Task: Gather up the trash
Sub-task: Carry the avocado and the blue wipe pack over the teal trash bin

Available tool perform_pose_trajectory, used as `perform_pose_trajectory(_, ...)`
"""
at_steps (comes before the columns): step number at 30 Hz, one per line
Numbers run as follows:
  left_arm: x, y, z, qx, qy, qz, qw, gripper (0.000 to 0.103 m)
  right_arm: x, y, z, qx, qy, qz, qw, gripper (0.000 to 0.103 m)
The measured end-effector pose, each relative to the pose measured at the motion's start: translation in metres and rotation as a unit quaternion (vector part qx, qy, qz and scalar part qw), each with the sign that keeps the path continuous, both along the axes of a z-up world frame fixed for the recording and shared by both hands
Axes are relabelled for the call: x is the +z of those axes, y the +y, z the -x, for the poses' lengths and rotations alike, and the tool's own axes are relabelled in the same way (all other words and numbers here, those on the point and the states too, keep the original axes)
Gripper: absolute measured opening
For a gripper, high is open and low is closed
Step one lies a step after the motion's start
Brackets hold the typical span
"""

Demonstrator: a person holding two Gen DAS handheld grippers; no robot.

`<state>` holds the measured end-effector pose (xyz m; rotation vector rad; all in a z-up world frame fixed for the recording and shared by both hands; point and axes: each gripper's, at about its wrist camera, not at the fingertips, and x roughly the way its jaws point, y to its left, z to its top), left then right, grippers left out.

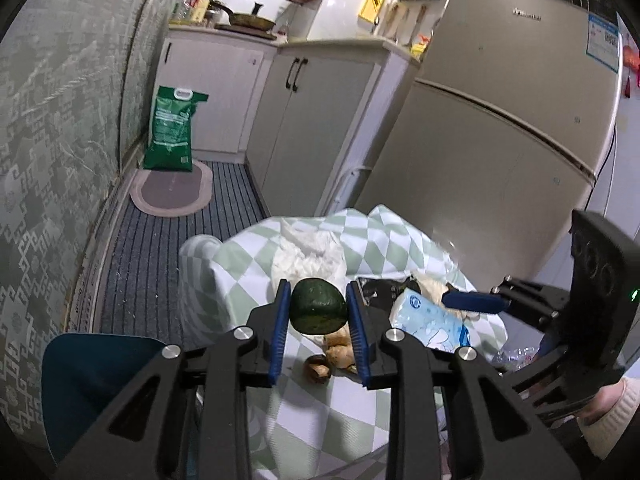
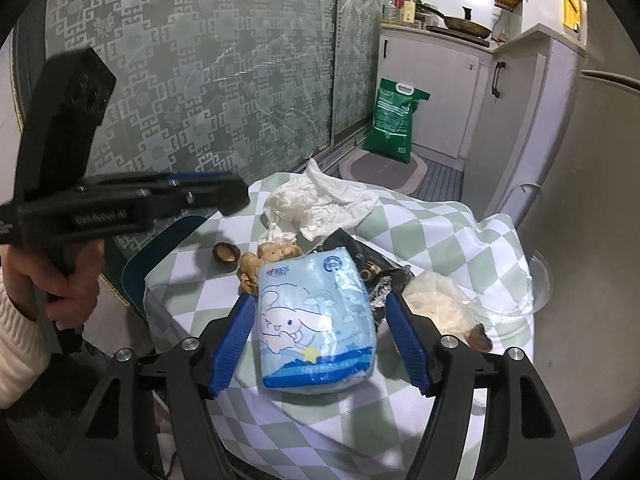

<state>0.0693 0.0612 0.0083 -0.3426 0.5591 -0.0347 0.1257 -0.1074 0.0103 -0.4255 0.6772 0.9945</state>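
Currently the left tongs [image 1: 318, 312] are pointing down-forward over the checkered bench [image 1: 304, 412], clenched on a dark green avocado [image 1: 319, 305] — blue pads pressing both its sides, lifted clear of the cloth. Right tongs [image 2: 322, 334] are tilting down steeply, spread wide and gripping nothing, straddling a blue tissue pack [image 2: 316, 320] lying flat on the bench — pads standing apart from it. Crumpled white paper [image 2: 320, 204] and brown scraps [image 2: 256, 264] are sitting just behind the pack.
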Motion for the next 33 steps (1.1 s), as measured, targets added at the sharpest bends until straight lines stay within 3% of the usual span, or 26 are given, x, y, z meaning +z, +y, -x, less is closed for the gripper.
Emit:
perform_pose_trajectory(10, 0.0, 0.01, 0.019, 0.03, 0.0, -0.015, 0.9995, 0.03, -0.012, 0.008, 0.004, 0.002, -0.011, 0.013, 1.0, 0.068)
perform_pose_trajectory(15, -0.001, 0.014, 0.027, 0.033, 0.001, -0.017, 0.9993, 0.03, -0.015, 0.008, 0.003, -0.001, -0.01, 0.017, 1.0, 0.053)
perform_pose_trajectory(18, 0.0, 0.017, 0.03, 0.037, -0.001, -0.02, 0.9991, 0.03, -0.016, 0.009, 0.004, 0.003, -0.018, 0.022, 1.0, 0.049)
perform_pose_trajectory(33, 0.004, 0.054, 0.06, 0.097, -0.003, -0.035, 0.9946, 0.03, 0.034, 0.017, 0.019, 0.016, -0.022, -0.039, 0.999, 0.049)
